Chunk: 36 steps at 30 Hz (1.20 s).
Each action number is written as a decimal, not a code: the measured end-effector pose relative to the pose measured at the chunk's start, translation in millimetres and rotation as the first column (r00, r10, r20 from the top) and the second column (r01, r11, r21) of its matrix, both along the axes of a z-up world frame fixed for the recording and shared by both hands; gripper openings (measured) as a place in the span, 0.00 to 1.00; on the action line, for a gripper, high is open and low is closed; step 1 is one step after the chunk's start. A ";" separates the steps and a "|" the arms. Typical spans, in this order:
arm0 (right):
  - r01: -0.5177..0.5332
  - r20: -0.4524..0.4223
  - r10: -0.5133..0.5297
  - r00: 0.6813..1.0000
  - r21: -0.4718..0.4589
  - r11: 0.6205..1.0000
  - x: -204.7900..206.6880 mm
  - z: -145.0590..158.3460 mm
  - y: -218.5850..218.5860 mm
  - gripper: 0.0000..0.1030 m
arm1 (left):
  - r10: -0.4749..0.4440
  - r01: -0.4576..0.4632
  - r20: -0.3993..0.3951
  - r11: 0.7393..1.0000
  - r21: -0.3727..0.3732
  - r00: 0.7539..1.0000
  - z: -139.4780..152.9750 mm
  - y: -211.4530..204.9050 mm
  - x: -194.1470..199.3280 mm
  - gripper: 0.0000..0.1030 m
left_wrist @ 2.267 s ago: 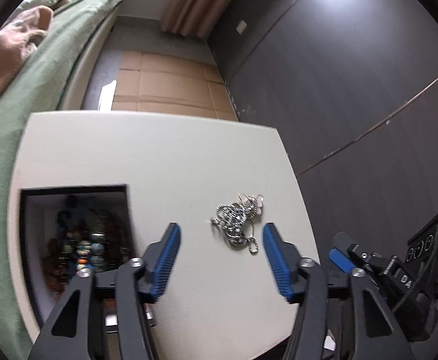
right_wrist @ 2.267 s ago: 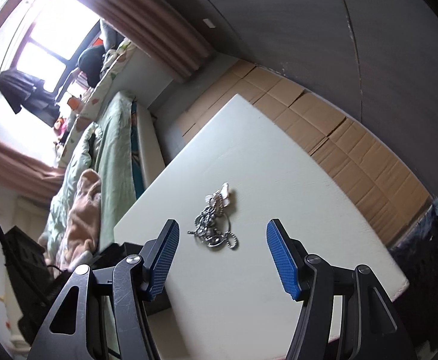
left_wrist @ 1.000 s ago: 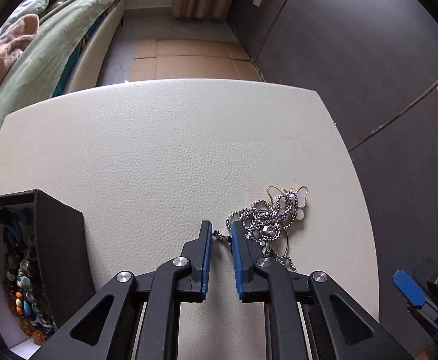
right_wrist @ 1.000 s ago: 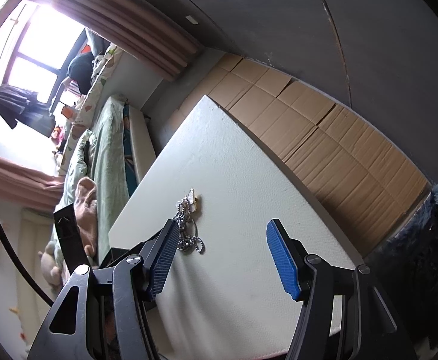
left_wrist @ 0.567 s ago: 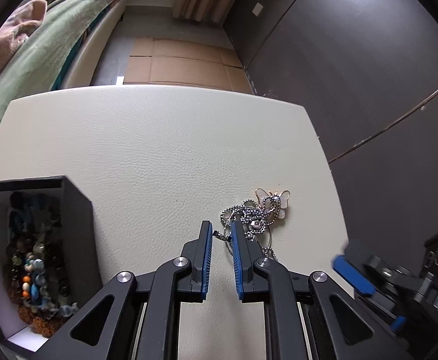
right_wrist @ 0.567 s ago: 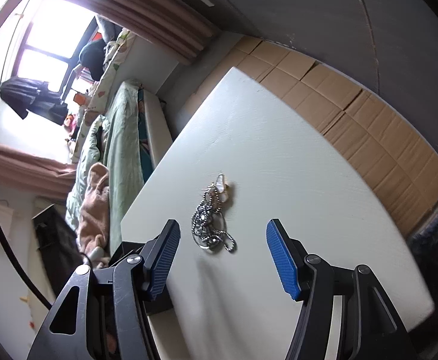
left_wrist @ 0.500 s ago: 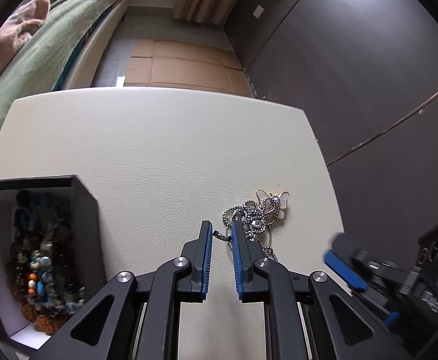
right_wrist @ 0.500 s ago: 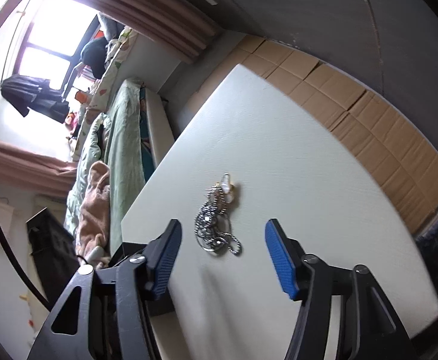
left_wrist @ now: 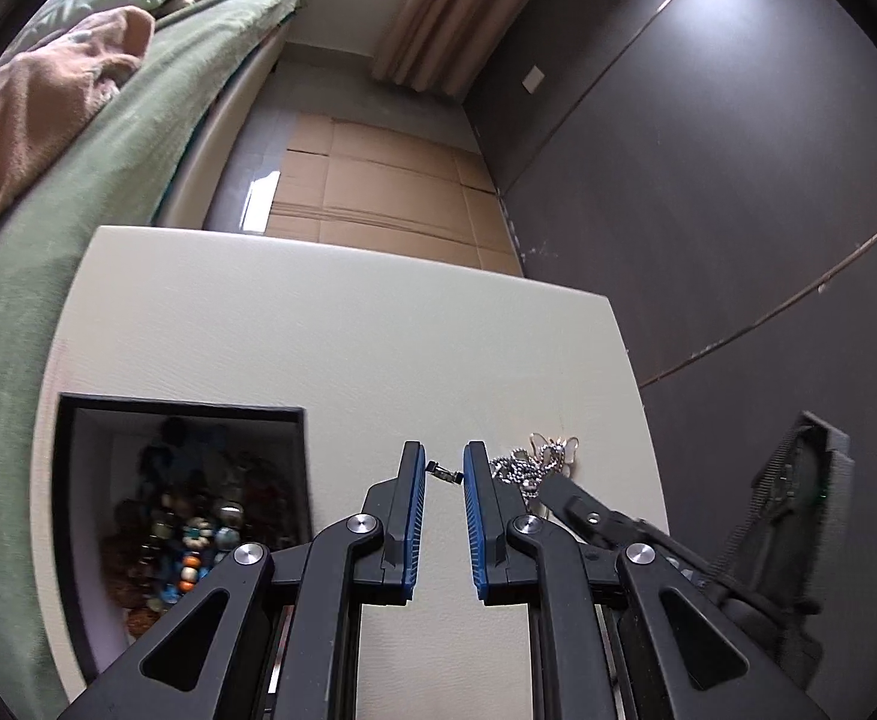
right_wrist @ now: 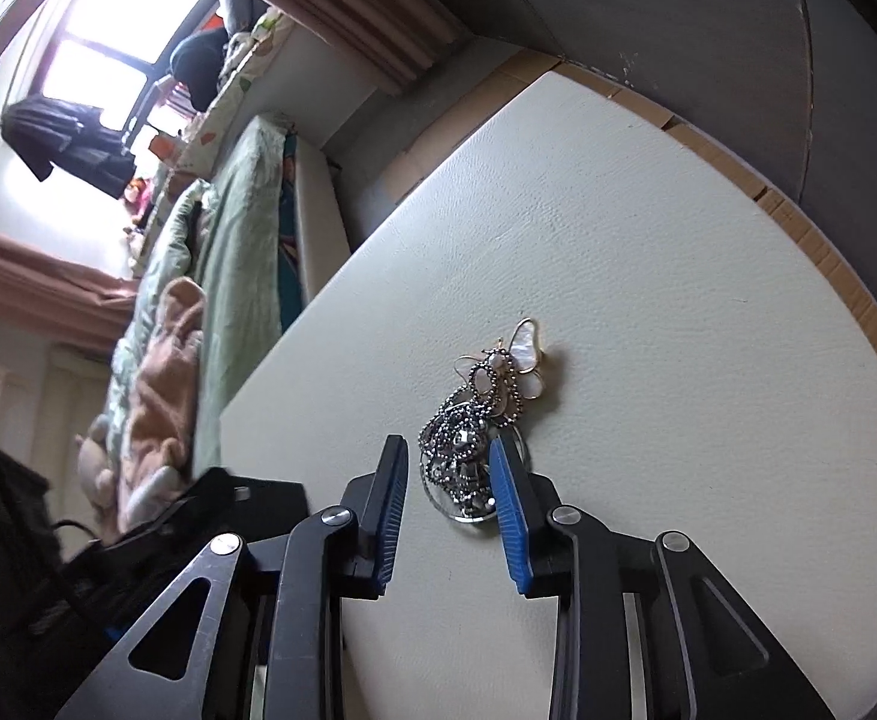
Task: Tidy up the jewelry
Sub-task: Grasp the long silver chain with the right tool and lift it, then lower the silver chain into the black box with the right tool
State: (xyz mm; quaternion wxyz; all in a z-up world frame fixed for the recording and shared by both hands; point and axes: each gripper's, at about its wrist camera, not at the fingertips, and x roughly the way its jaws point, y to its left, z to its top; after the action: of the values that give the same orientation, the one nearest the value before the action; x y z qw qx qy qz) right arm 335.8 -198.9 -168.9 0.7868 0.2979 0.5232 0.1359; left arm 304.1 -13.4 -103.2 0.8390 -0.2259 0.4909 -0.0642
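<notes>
Jewelry tangle (right_wrist: 474, 420) near table (right_wrist: 648, 276) corner; right gripper (right_wrist: 447, 480) closing around it; left gripper (left_wrist: 444, 474) pinches clasp (left_wrist: 443, 471); box (left_wrist: 186, 516) left.

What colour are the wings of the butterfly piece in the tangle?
Pearly white with a thin gold rim on the butterfly piece; right wrist view shows it best.

Chain tangle (left_wrist: 528, 468) is partly hidden behind the left gripper's (left_wrist: 444, 474) finger (left_wrist: 486, 516). Box (left_wrist: 300, 420) contents are blurred; single pieces can't be told apart. Dark shape (right_wrist: 246, 498) at the table edge (right_wrist: 270, 372) is smeared, unidentifiable.
</notes>
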 end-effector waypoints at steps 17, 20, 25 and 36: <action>0.014 0.115 -0.014 0.993 0.001 1.000 -12.8 32.5 -1.9 0.03 | 0.018 -0.017 0.051 1.000 -0.014 0.999 28.1 38.4 -25.0 0.13; 0.020 0.168 -0.024 0.985 0.026 0.999 -20.1 48.8 -4.5 0.03 | 0.017 -0.017 0.060 1.000 0.003 0.998 33.6 50.4 -33.7 0.13; 0.017 0.244 -0.031 0.969 0.060 0.998 -29.1 76.0 -4.2 0.03 | 0.018 -0.019 0.056 1.000 0.006 0.998 34.1 72.2 -39.4 0.13; -0.027 0.423 0.008 0.906 0.040 0.999 -55.2 161.7 11.8 0.03 | 0.007 -0.007 0.003 1.000 0.027 1.000 21.2 89.9 -41.8 0.13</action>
State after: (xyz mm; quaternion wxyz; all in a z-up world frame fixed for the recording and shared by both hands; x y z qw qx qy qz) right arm 280.6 -187.2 -7.2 0.8733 0.2743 0.3399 0.2159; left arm 262.3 76.5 -82.0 0.8429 -0.2159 0.4898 -0.0550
